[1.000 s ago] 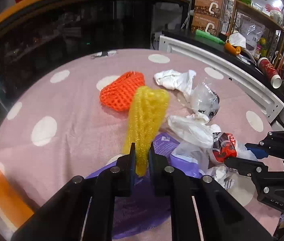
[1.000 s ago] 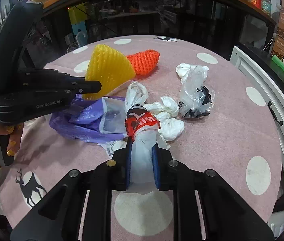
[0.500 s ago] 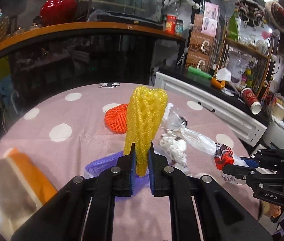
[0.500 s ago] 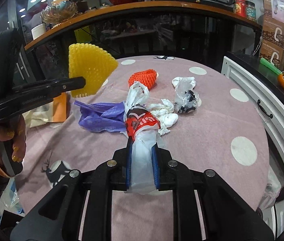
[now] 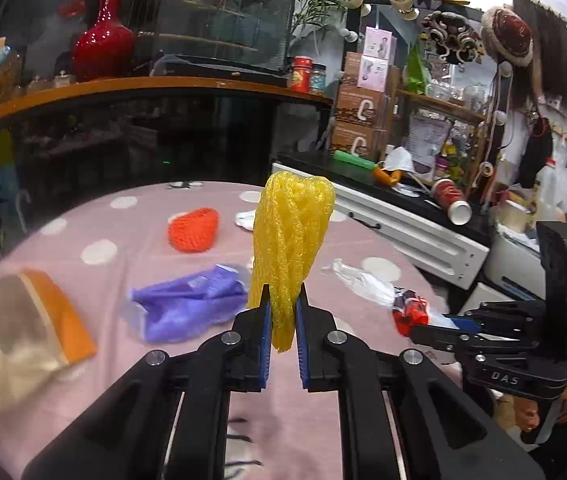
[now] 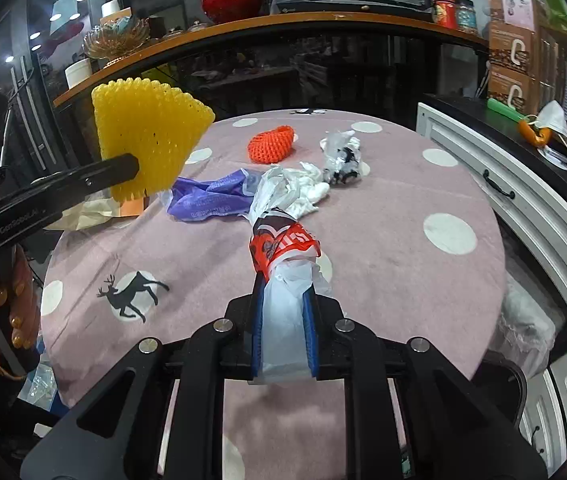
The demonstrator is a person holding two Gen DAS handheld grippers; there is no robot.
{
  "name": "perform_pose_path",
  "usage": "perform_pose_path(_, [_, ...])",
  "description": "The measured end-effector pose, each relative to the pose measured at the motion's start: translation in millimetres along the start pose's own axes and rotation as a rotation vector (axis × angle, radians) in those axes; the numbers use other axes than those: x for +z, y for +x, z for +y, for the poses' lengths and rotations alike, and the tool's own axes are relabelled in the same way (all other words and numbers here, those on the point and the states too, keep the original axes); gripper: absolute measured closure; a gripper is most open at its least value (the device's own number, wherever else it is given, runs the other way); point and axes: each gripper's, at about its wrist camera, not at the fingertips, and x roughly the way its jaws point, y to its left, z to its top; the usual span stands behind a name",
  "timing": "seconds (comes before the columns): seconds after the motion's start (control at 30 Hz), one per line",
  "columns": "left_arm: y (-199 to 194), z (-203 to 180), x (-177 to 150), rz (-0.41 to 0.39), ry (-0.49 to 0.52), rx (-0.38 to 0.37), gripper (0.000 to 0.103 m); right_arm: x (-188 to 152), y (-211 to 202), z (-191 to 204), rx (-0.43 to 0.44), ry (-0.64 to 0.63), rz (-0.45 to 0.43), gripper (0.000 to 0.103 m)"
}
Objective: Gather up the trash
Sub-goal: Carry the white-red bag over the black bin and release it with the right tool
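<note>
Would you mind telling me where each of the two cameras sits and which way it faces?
Left wrist: on the left gripper, looking along its fingers at the clamped yellow foam net; the right gripper shows at right.
Right wrist: on the right gripper, facing the clamped white plastic bag; the left gripper shows at left.
Shared: pink table, orange net, purple bag.

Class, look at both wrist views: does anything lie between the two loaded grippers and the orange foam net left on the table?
The purple plastic bag and crumpled white plastic lie in front of the orange foam net. Both grippers are full: left gripper with yellow net, right gripper with red-printed bag.
</note>
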Motion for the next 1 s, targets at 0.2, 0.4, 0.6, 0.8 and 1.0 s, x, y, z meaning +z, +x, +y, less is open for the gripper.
perform_pose_path(0.2, [-2,-27,-17,0.015,-0.003,-0.074,0.092,-22,-28,-14,-0.043,0.023,-0.017,0.086])
perform_pose_path(0.4, [-4,-60,-26,0.014,0.038,-0.127,0.092,-47,-49,-41,-0.094,0.087,-0.017,0.086])
perform_pose_path(0.6, [2,-95,-36,0.038,0.062,-0.204,0.092,-76,-67,-80,-0.165,0.173,0.001,0.086])
perform_pose_path(0.8, [9,-129,-49,0.075,0.093,-0.272,0.092,-108,-80,-130,-0.246,0.285,0.03,0.086])
perform_pose_path(1.0, [17,-166,-61,0.112,0.138,-0.34,0.092,-138,-55,-175,-0.279,0.394,0.123,0.086])
